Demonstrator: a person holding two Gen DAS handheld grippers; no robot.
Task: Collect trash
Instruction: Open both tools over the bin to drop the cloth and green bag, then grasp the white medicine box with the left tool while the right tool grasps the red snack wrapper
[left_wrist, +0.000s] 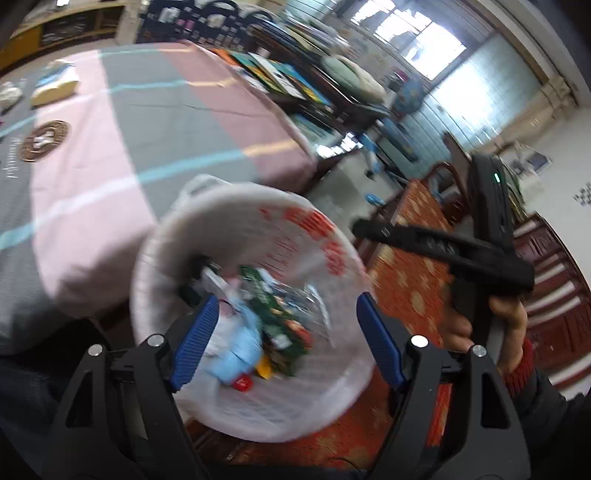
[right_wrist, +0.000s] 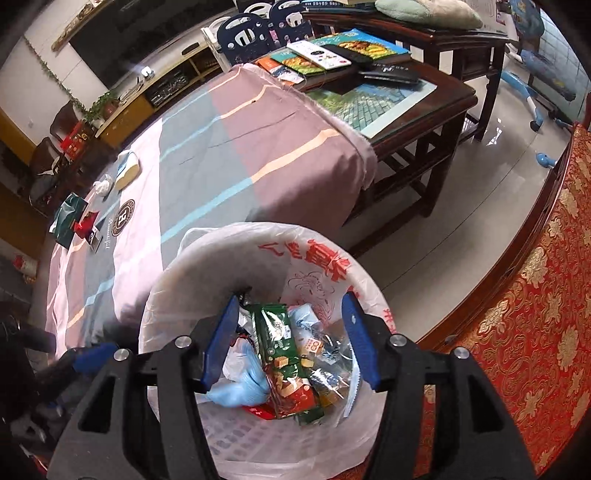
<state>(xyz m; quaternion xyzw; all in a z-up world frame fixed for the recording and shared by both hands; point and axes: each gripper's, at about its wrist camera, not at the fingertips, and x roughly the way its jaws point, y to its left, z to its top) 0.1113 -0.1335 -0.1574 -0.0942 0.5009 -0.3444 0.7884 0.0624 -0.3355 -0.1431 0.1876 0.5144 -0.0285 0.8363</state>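
We hold both grippers above a white bin (right_wrist: 192, 295) lined with a plastic bag (right_wrist: 332, 269), beside the cloth-covered table (right_wrist: 229, 155). The right gripper (right_wrist: 291, 339) and left gripper (left_wrist: 288, 332) each stand wide open, gripping nothing. Wrappers (right_wrist: 284, 343) and a blue glove (right_wrist: 243, 387) lie in the bin; more litter (right_wrist: 77, 221) rests on the table's far end.

White bin liner (right_wrist: 207, 273) printed with red characters; green snack wrapper (right_wrist: 277, 332) and pale blue glove (right_wrist: 243, 387) inside. Pink-and-grey cloth (right_wrist: 207, 147) with pale blue stripes. Red cushion (right_wrist: 535, 295) patterned with gold flowers.
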